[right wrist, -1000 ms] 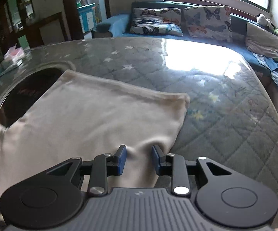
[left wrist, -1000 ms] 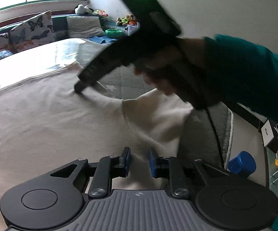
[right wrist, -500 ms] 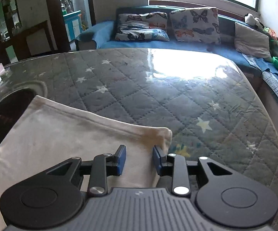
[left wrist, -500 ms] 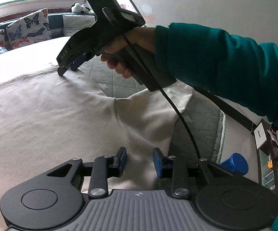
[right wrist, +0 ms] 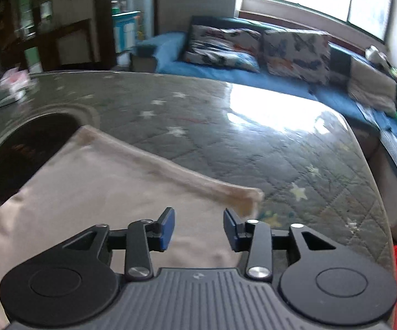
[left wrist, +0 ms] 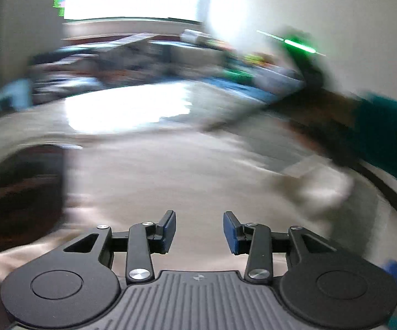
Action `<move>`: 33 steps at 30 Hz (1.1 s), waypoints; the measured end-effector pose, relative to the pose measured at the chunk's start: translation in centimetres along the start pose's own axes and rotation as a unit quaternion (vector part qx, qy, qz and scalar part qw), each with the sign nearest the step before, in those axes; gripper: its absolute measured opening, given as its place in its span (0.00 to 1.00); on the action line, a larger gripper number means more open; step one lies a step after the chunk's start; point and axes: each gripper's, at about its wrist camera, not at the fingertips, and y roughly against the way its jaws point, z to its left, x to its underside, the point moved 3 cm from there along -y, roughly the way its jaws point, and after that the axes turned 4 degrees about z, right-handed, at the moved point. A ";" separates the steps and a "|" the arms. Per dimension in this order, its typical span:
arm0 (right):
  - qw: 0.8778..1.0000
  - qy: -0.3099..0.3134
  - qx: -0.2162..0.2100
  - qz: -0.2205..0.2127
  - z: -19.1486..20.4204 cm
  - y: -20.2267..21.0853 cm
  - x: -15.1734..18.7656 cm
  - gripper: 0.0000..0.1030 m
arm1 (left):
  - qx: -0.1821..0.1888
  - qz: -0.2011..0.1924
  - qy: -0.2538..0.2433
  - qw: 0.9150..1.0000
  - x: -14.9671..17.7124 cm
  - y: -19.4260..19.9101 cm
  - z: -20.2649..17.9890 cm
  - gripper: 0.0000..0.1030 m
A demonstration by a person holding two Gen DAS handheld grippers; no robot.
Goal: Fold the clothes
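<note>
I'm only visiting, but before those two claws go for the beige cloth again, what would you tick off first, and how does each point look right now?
1. Left claw open, nothing in it: ok.
2. Right claw open, nothing in it: ok.
3. Cloth lying flat on the table: ok in the right view.
4. Cloth corner within the right claw's reach: ok, it lies just ahead of the right pad.
5. Left view sharp enough to aim by: not ok, heavy motion blur.
6. Where the left claw would grip: cannot tell.
</note>
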 end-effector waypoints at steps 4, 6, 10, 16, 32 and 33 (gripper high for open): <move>0.999 0.040 -0.028 -0.006 3.4 2.0 1.4 0.43 | -0.212 -0.020 0.045 0.976 -0.7 0.8 6.3 0.41; 0.997 0.057 -0.044 -0.010 5.1 2.9 2.1 0.43 | -0.282 -0.007 0.102 0.954 -0.7 0.8 10.0 0.43; 0.994 0.088 -0.071 -0.011 8.1 3.9 3.2 0.43 | -0.335 0.028 0.161 0.928 0.0 0.2 14.5 0.48; 0.986 0.137 -0.099 -0.011 12.0 5.0 4.5 0.43 | -0.327 0.059 0.167 0.928 0.9 -0.6 15.7 0.28; 0.933 0.275 -0.230 -0.013 25.0 5.3 4.7 0.41 | -0.226 -0.124 0.270 0.928 3.9 8.6 18.5 0.13; 0.930 0.284 -0.233 -0.008 25.6 5.0 5.0 0.41 | -0.237 -0.118 0.280 0.923 4.3 8.7 19.0 0.14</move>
